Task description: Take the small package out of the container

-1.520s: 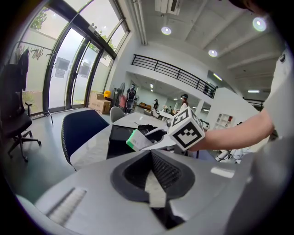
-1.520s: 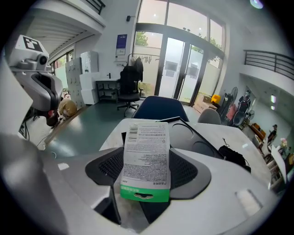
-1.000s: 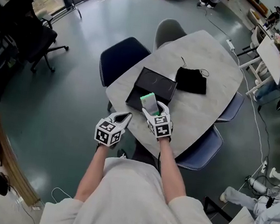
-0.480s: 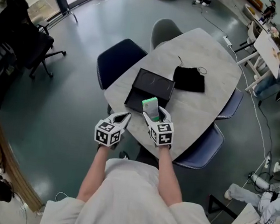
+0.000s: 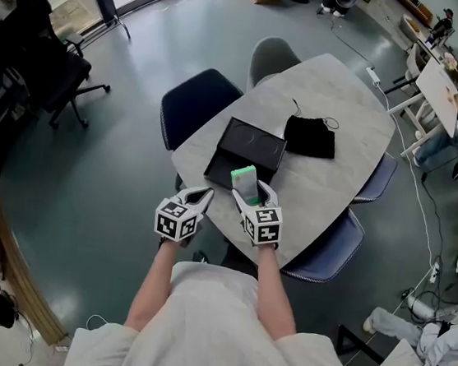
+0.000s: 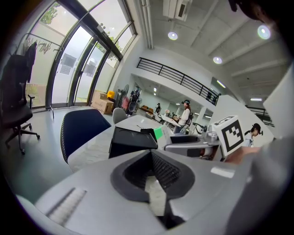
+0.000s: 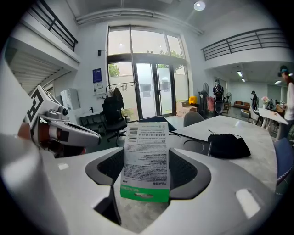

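I've just drawn the small white-and-green package (image 7: 146, 151), clamped in right tongs (image 7: 146, 163), seemingly clear of the black rectangular container (image 5: 248, 145); left tongs (image 6: 151, 158) closed, empty.

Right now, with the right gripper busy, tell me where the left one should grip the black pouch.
Take the black pouch by its near edge, coming from above with the left gripper. It lies flat on the table, so pinching up a fold of cloth probably suits the jaws best. That edge faces you, with the black box off to the pouch's left.
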{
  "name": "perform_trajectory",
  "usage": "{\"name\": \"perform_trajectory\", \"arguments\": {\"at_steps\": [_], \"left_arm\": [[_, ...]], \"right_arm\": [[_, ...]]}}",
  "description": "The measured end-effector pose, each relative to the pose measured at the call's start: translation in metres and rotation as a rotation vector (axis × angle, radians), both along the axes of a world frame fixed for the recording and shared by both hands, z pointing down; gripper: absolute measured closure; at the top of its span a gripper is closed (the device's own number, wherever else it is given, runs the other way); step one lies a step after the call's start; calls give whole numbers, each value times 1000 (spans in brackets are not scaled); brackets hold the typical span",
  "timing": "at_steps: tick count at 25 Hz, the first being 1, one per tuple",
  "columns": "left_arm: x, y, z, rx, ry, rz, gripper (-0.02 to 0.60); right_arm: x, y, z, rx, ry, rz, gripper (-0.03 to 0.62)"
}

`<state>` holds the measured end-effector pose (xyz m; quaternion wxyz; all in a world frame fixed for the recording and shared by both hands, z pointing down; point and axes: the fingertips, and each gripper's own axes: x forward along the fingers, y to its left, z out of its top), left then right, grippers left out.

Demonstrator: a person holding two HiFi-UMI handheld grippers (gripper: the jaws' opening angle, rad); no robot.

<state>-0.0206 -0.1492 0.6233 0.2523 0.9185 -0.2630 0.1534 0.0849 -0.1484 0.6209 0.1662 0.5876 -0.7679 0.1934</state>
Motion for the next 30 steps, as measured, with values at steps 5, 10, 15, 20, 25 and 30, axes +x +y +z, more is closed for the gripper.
{"name": "perform_trajectory", "arguments": {"at_steps": [5,10,15,20,25,30], "left_arm": [[-2,1,1,-2,-4,0,529],[-5,3,1,-3,-8,-3,529],[-4,6,2,-1,-9,4,529],[-3,7,2,-2,-13,7,529],[-5,8,1,-3,-14,3,529],[-2,10,1,-4,-15,6,529]], "right_arm": [[0,4,2,1,-1,7,286],[-5,10,1,22,-5,7,286],[-9,14,4,31,-10,17,286],[-5,14,5,26,-11,35,286],[-5,14,5,19,-14,36,286],[-4,14,3,25,-17,36,286]]}}
